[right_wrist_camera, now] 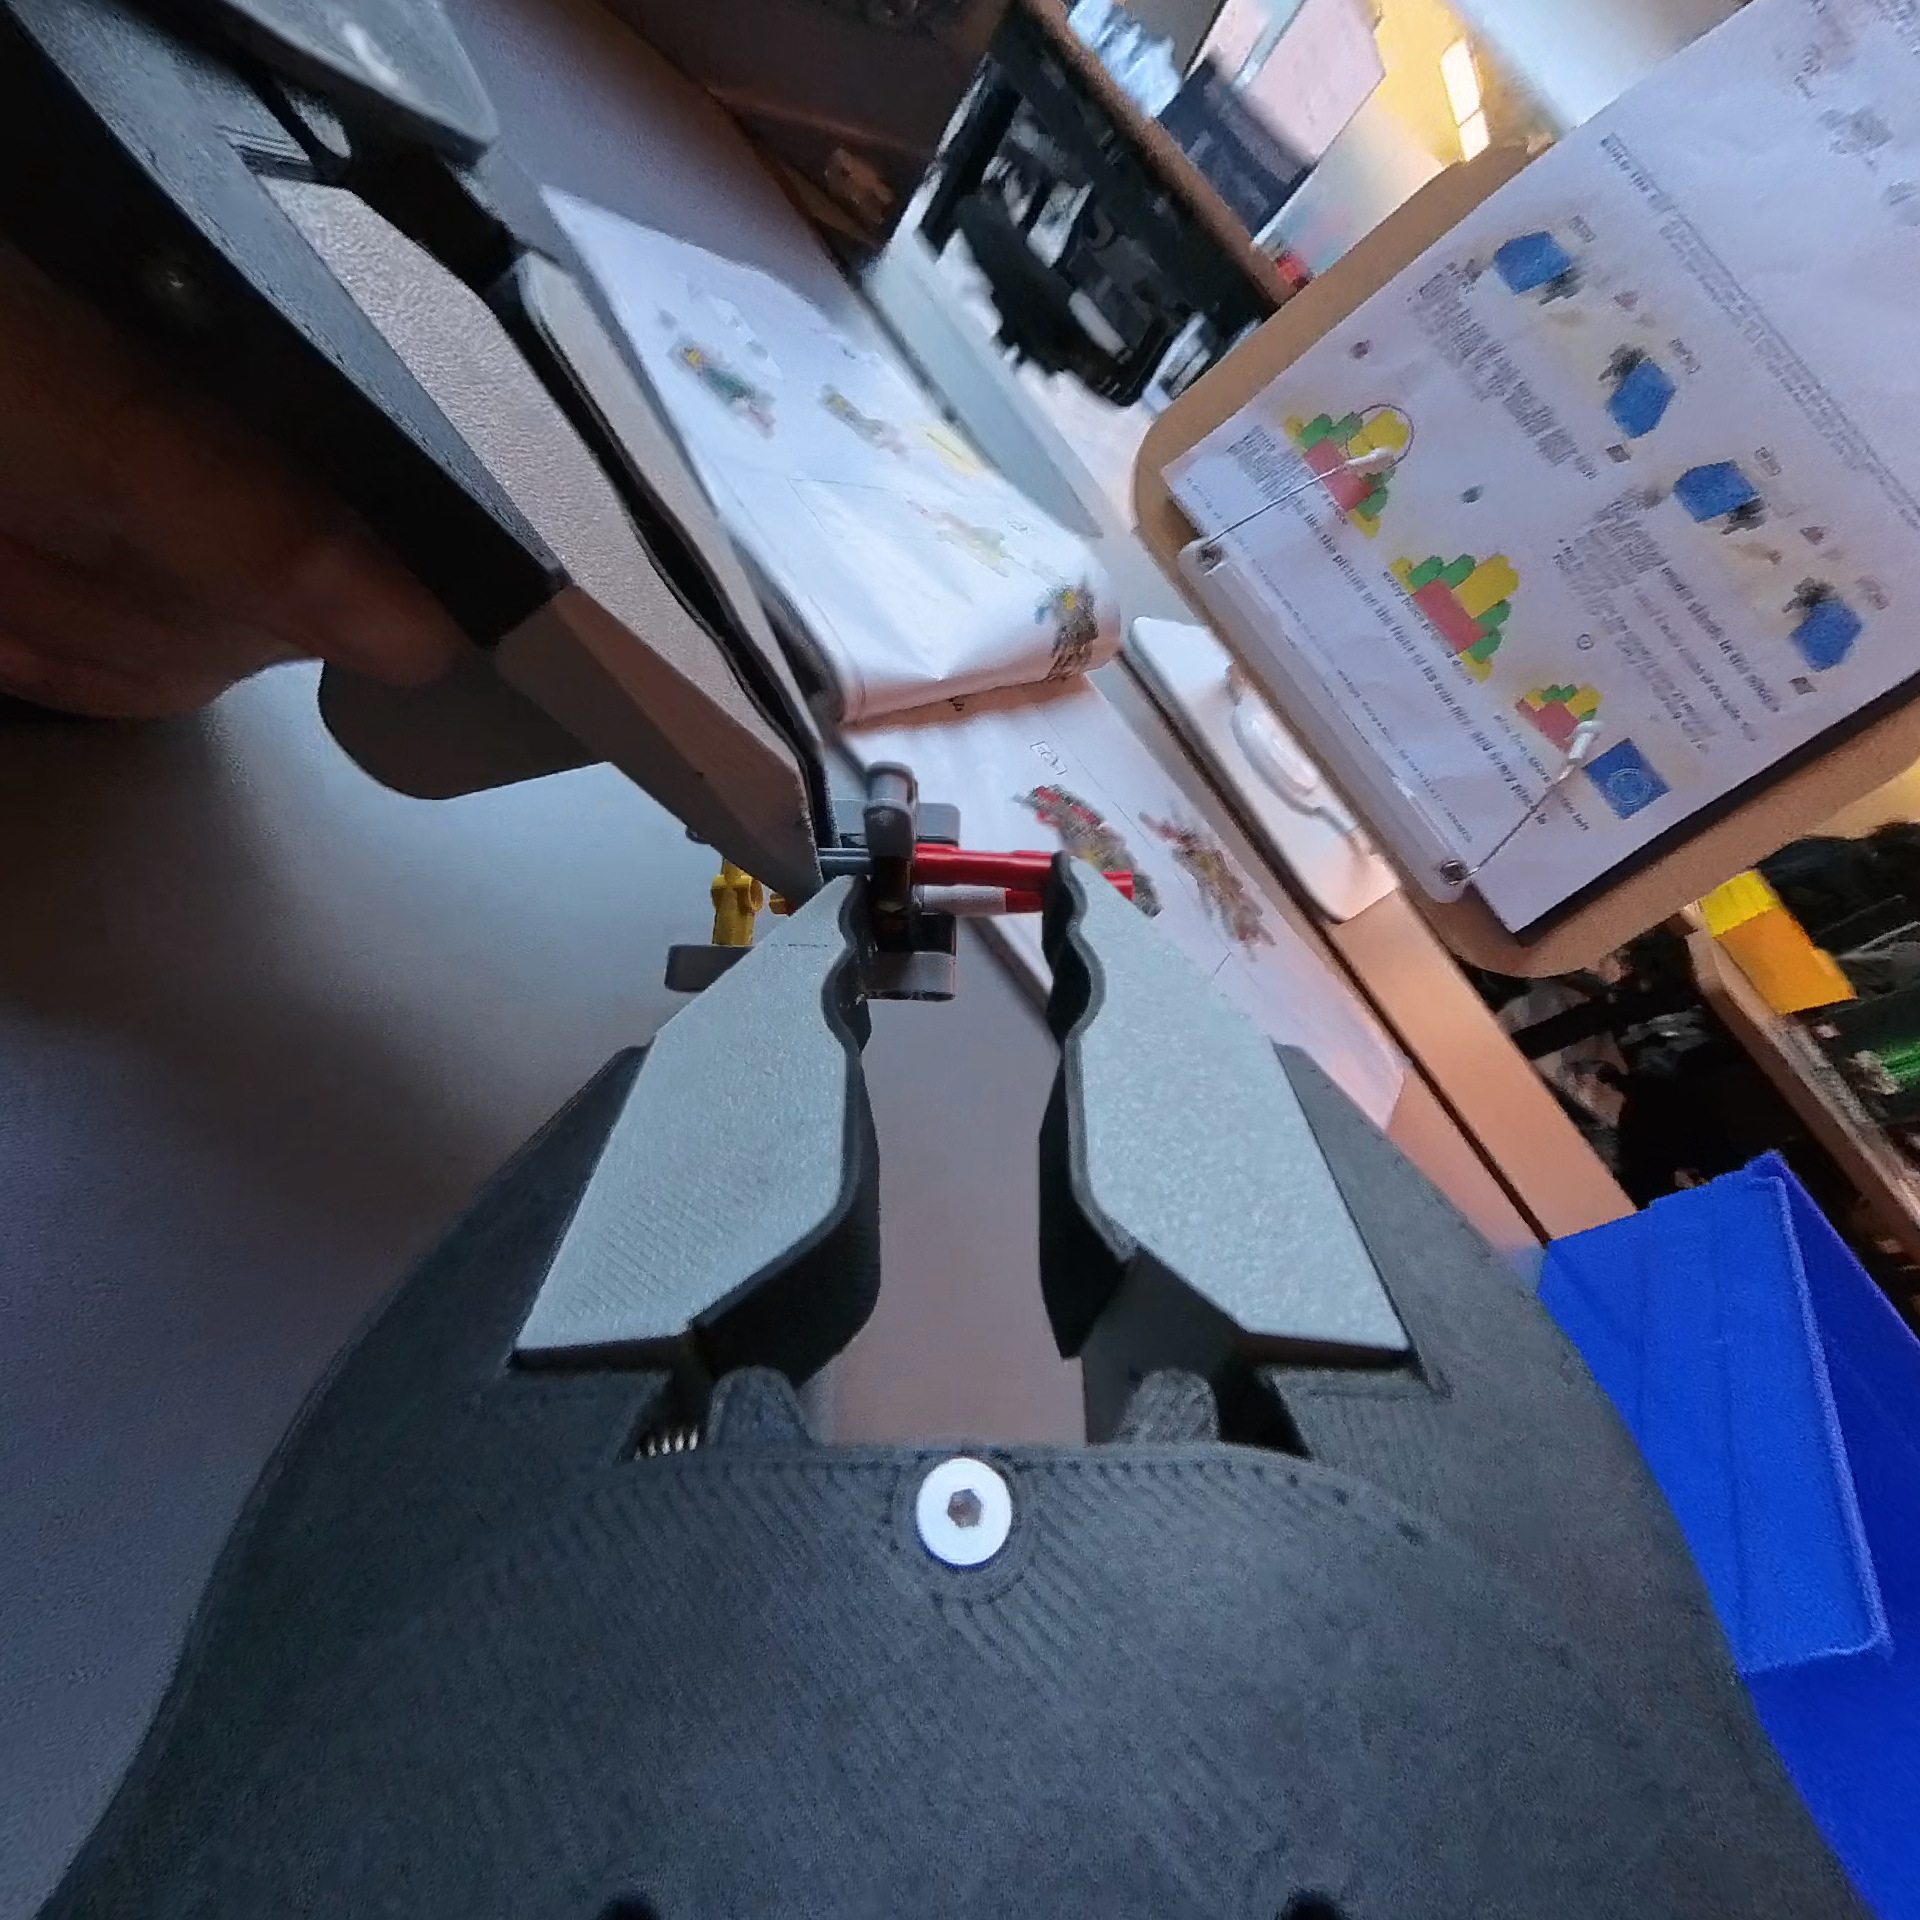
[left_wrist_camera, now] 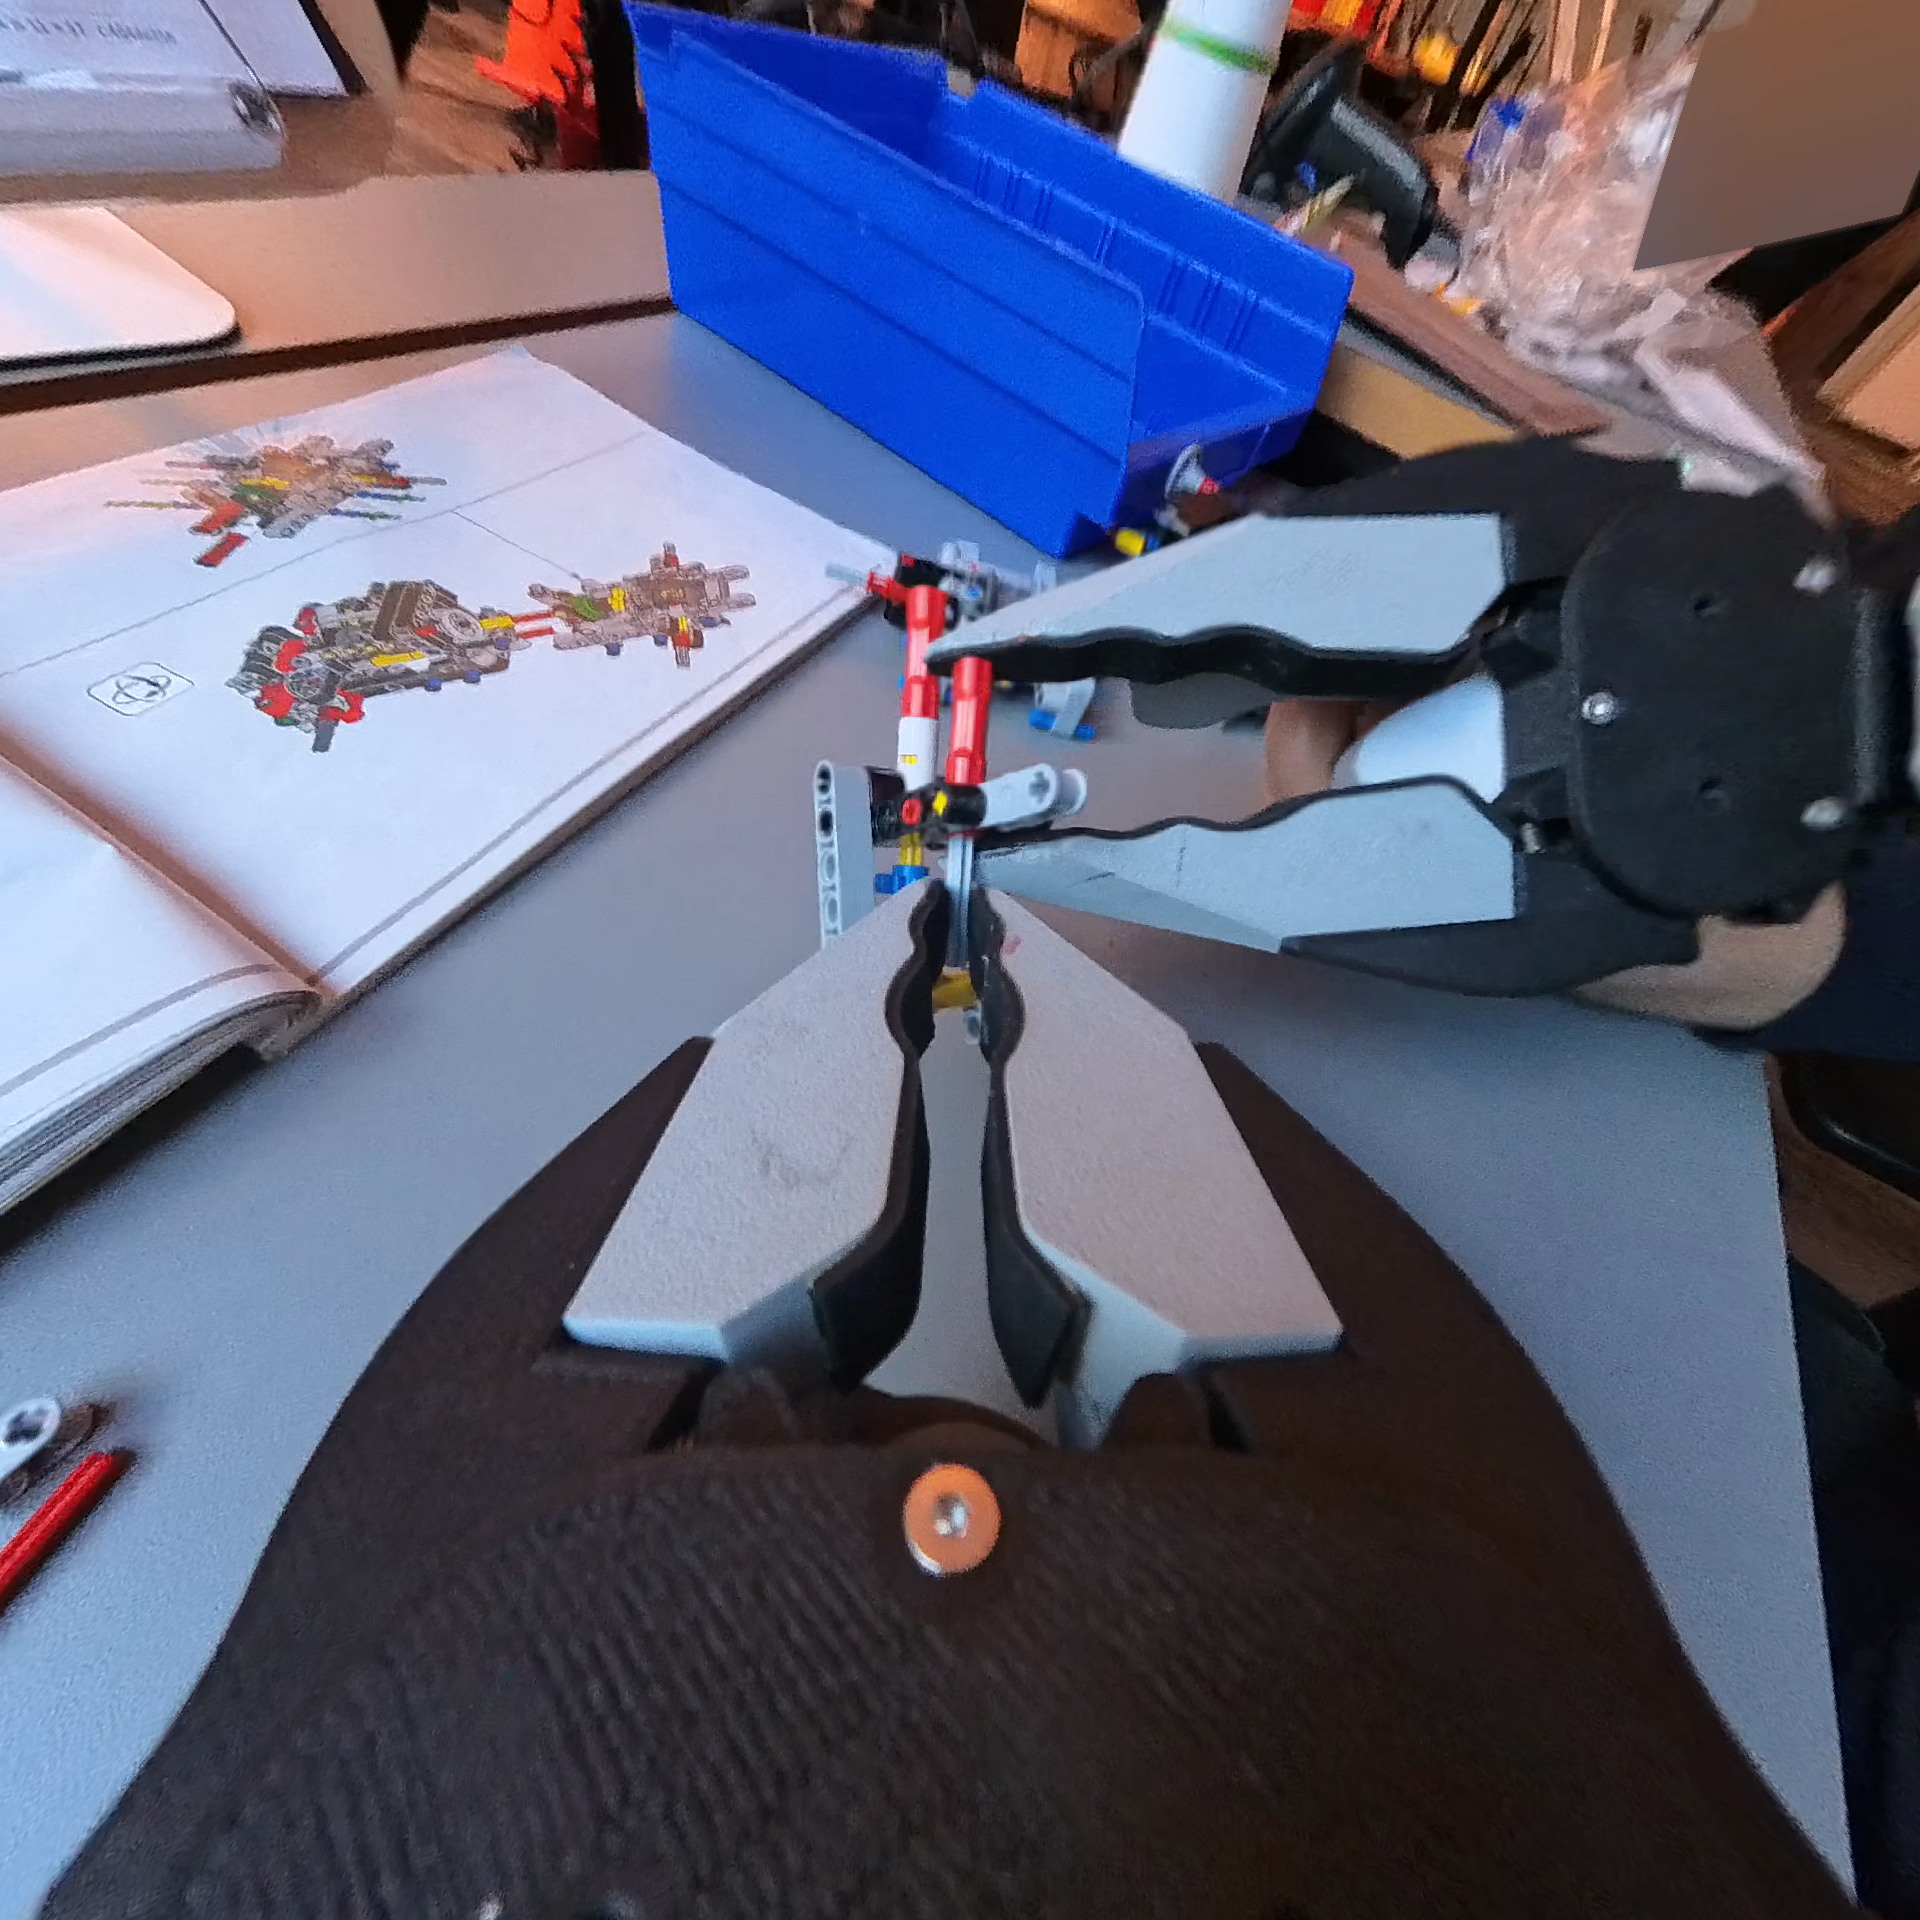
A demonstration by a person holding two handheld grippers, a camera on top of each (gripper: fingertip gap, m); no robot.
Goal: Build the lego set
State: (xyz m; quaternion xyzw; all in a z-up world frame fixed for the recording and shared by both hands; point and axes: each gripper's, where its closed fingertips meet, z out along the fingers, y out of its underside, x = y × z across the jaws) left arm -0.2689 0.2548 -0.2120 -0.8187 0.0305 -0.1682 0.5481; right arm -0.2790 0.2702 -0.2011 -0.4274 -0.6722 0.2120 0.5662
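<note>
A small toy-brick assembly (left_wrist_camera: 940, 805) hangs above the grey table (left_wrist_camera: 520, 1039). It has a red rod (left_wrist_camera: 968, 717), a red-and-white rod, a black joint, a grey beam (left_wrist_camera: 831, 852) and a thin grey axle (left_wrist_camera: 961, 883). My left gripper (left_wrist_camera: 956, 909) is shut on that grey axle, with a yellow piece (left_wrist_camera: 951, 992) between its pads. My right gripper (left_wrist_camera: 961, 753) comes in from the right and is shut lengthwise on the assembly, one pad on the red rod's far end and the other against the black joint. The right wrist view shows this grip (right_wrist_camera: 954, 883) on the red rod (right_wrist_camera: 977, 860), with the left gripper (right_wrist_camera: 816, 842) beside it.
An open instruction book (left_wrist_camera: 416, 644) lies to the left. A blue bin (left_wrist_camera: 935, 260) stands behind, with loose bricks (left_wrist_camera: 1065, 707) at its foot. A red axle (left_wrist_camera: 52, 1507) lies near left. Clear bags (left_wrist_camera: 1579, 208) sit back right. A printed sheet on a stand (right_wrist_camera: 1558, 520) is beyond the book. My left and right fingertips are right by each other.
</note>
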